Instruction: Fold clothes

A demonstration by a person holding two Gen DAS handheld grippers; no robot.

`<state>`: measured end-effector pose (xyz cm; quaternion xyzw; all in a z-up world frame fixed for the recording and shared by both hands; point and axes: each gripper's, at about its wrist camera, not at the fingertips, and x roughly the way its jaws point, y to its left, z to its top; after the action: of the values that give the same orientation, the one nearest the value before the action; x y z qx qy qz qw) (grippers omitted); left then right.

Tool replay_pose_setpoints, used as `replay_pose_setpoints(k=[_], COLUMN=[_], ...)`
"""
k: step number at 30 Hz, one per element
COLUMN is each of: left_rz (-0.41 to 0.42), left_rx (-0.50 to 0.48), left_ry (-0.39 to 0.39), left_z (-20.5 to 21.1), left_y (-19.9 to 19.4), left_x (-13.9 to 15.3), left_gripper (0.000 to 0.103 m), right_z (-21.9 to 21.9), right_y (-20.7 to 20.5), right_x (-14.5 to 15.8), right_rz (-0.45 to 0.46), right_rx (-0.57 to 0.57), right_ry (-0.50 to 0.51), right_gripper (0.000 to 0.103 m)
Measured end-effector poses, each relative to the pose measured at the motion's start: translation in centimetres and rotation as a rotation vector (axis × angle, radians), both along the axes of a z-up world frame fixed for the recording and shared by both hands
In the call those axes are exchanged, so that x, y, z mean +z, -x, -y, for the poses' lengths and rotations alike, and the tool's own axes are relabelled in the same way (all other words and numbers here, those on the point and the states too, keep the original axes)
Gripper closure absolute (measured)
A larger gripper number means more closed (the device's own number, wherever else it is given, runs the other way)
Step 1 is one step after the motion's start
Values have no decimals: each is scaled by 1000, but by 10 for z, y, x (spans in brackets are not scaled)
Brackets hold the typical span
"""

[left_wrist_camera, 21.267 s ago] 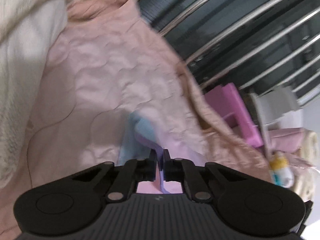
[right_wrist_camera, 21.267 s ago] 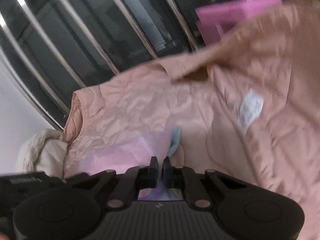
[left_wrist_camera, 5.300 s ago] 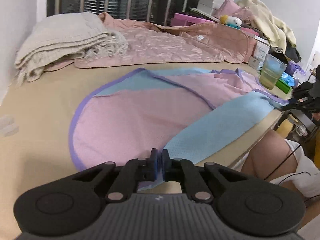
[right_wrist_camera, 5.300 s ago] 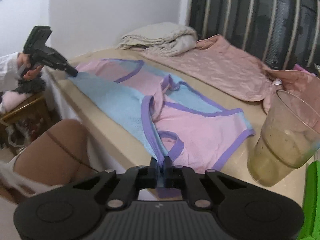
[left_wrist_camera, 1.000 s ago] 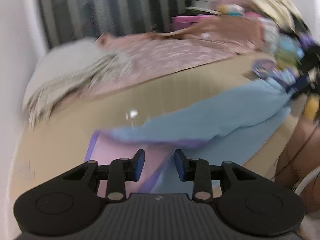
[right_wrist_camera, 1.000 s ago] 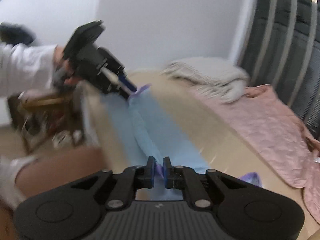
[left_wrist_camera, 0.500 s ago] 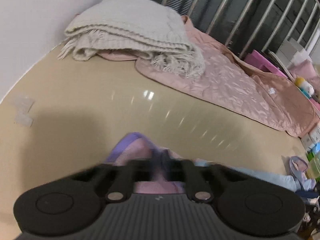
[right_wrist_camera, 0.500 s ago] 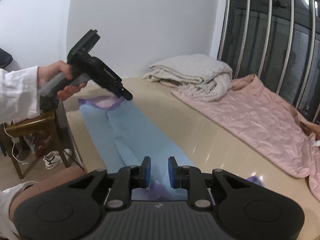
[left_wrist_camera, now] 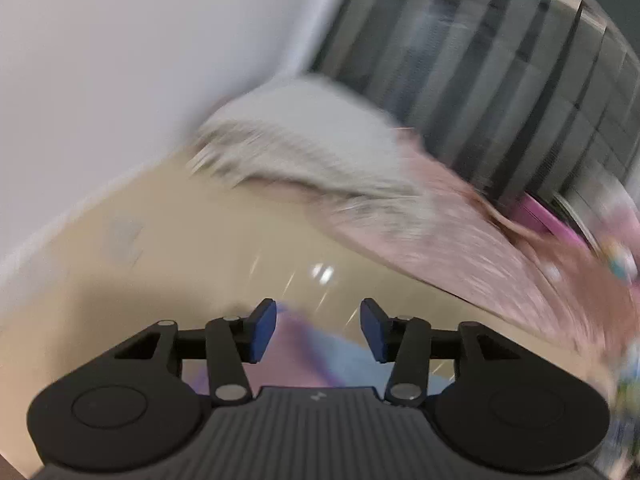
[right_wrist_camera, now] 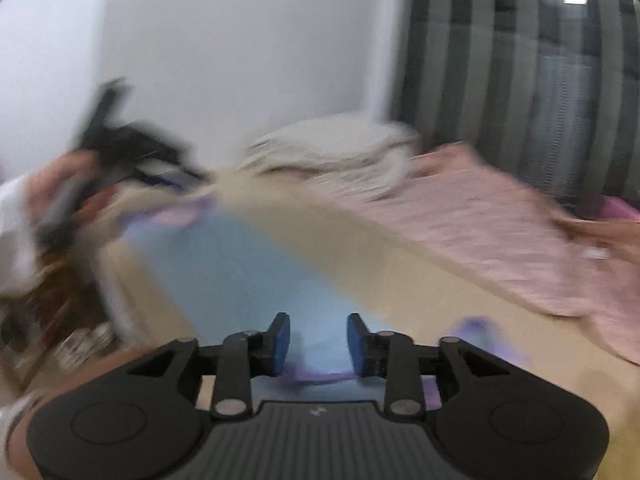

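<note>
**One fold down, more folds to go**

On the left side, the left gripper (left_wrist_camera: 318, 330) has its blue fingers (left_wrist_camera: 262, 330) apart. They have just been opening. Nothing is pinched between them. The end of the pink and blue garment (left_wrist_camera: 316, 354) lies flat on the table (left_wrist_camera: 180, 264) right under the fingers. The picture is blurry, so I cannot tell if the fingers touch the cloth.

In the middle, the garment looks like a long blue strip with purple trim. It runs along the near edge of the table, from one gripper to the other. It looks folded over once the long way. That first fold seems done.

On the right side, the right gripper (right_wrist_camera: 318, 344) also has its fingers (right_wrist_camera: 280, 342) apart, and they have just been opening too. The purple edge of the cloth lies under them, but they do not squeeze it. So both ends look let go.

What is left, I think: the long strip must be folded shorter, maybe end to end, until it is a small neat pile.

Farther back, a fuzzy white blanket (left_wrist_camera: 304, 144) and a pink quilt (right_wrist_camera: 500, 236) wait, well apart from the garment. They may need folding too, but I cannot be sure.
</note>
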<state>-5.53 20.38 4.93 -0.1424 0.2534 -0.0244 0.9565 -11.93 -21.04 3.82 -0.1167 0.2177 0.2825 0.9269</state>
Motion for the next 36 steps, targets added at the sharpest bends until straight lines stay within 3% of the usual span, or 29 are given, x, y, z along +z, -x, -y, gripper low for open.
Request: replay_pose_setpoints(k=[1, 3, 6, 8, 9, 13, 15, 18, 21, 23, 25, 26, 30, 35, 36], left_rz=[15, -3, -65, -104, -132, -134, -130, -138, -145, -147, -155, -153, -134, -130, -134], left_rx=[-47, -142, -242, -214, -195, -141, -124, -108, -95, -92, -95, -105, -145, -159, -148], left_ry=[-52, -134, -214, -235, -230, -305, -303, -306, -309, -311, -300, -288, -272, -324, -323], left_z=[17, 52, 90, 99, 100, 102, 102, 104, 107, 107, 107, 108, 118, 135, 134], left_y=[6, 9, 7, 6, 6, 16, 18, 20, 21, 20, 20, 21, 24, 22, 22], left_x=[4, 3, -14, -26, -30, -41, -42, -40, -38, -37, -35, -33, -29, -35, -37], left_gripper=[46, 45, 45, 45, 45, 45, 45, 45, 44, 44, 43, 43, 43, 43, 41], right_z=[10, 24, 21, 18, 16, 30, 42, 52, 59, 59, 61, 61, 66, 65, 64], right_y=[-6, -23, -58, -70, -76, -26, 12, 49, 55, 59, 68, 72, 55, -13, -24], right_x=[5, 10, 1, -8, -12, 1, -3, -31, -59, -60, -48, -38, -2, -14, -21], right_rz=[2, -9, -71, -105, -121, 106, 209, 236, 147, 131, 143, 163, 149, -68, -114], right_rx=[-66, -188, -259, -298, -319, -469, -526, -608, -689, -684, -612, -572, -531, -545, -545], right_ry=[1, 26, 97, 104, 107, 38, -31, -35, -34, -51, -90, -117, -199, -147, -144], right_gripper=[61, 61, 64, 99, 100, 100, 100, 100, 98, 93, 58, 54, 54, 55, 74])
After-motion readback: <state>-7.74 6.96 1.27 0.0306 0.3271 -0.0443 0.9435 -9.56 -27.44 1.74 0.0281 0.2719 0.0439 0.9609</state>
